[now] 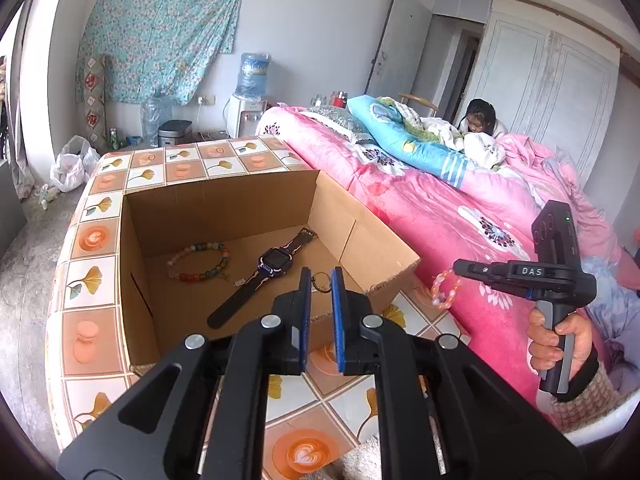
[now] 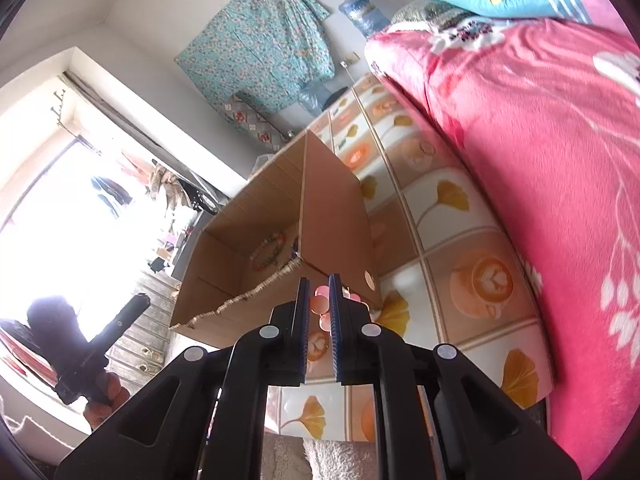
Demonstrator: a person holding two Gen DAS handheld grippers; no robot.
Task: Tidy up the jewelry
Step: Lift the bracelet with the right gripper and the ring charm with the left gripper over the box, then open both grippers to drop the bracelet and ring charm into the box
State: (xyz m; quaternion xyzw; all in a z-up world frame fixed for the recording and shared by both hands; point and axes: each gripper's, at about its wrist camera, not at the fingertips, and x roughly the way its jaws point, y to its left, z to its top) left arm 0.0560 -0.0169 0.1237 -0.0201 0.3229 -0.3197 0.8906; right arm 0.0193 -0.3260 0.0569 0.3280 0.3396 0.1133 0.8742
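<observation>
Our right gripper (image 2: pixel 319 300) pinches a pink bead bracelet (image 1: pixel 445 290) just beside the cardboard box (image 1: pixel 224 192), above the desk (image 1: pixel 100 240). Our left gripper (image 1: pixel 319 282) seems to pinch a small ring (image 1: pixel 321 281) over the box, where a beaded bracelet (image 1: pixel 199 261) and watch (image 1: pixel 264 276) lie.

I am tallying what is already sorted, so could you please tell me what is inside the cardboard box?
Inside the cardboard box lie a multicoloured bead bracelet and a dark smartwatch. A small ring shows between the left gripper's fingers; the near floor is covered.
</observation>
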